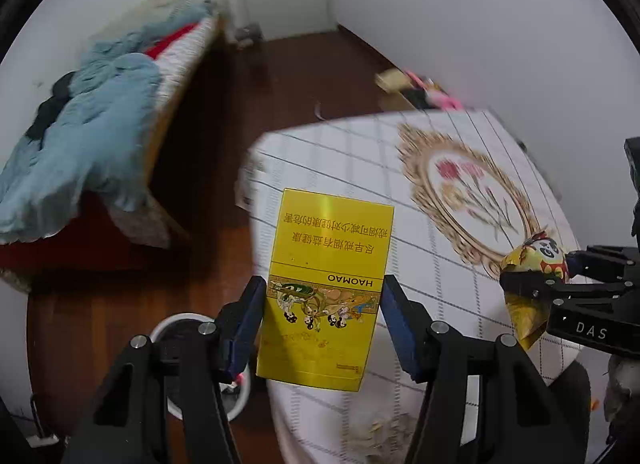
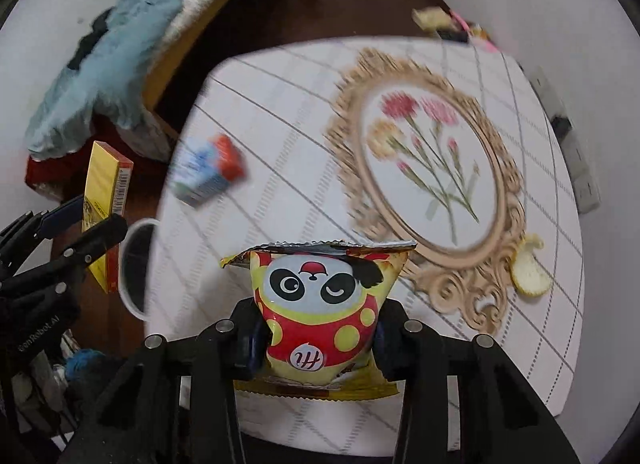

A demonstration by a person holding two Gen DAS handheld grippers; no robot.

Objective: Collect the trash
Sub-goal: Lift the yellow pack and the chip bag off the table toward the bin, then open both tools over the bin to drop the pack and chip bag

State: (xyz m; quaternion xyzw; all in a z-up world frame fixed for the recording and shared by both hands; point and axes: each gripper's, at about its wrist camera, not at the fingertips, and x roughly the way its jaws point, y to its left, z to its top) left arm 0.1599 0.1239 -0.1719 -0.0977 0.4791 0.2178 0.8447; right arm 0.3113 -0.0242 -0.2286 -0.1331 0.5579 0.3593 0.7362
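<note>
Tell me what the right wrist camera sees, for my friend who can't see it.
The right gripper squeezes a crinkly red-and-yellow panda snack bag above a white checked tablecloth. Left of it, the left gripper holds a flat yellow box near a white-rimmed bin.

Motion-blurred small carton [image 2: 208, 170] on table [image 2: 280, 136]

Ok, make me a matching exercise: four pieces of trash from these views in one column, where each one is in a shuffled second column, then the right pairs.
Things:
1. yellow cigarette box
2. panda snack bag
3. blue and red carton
4. fruit peel

Places:
A. on the tablecloth beside the gold oval frame print
B. clamped in the right gripper
C. near the table's left edge, blurred
D. clamped in the left gripper

Pairs: 1-D, 2-B, 3-C, 4-A
</note>
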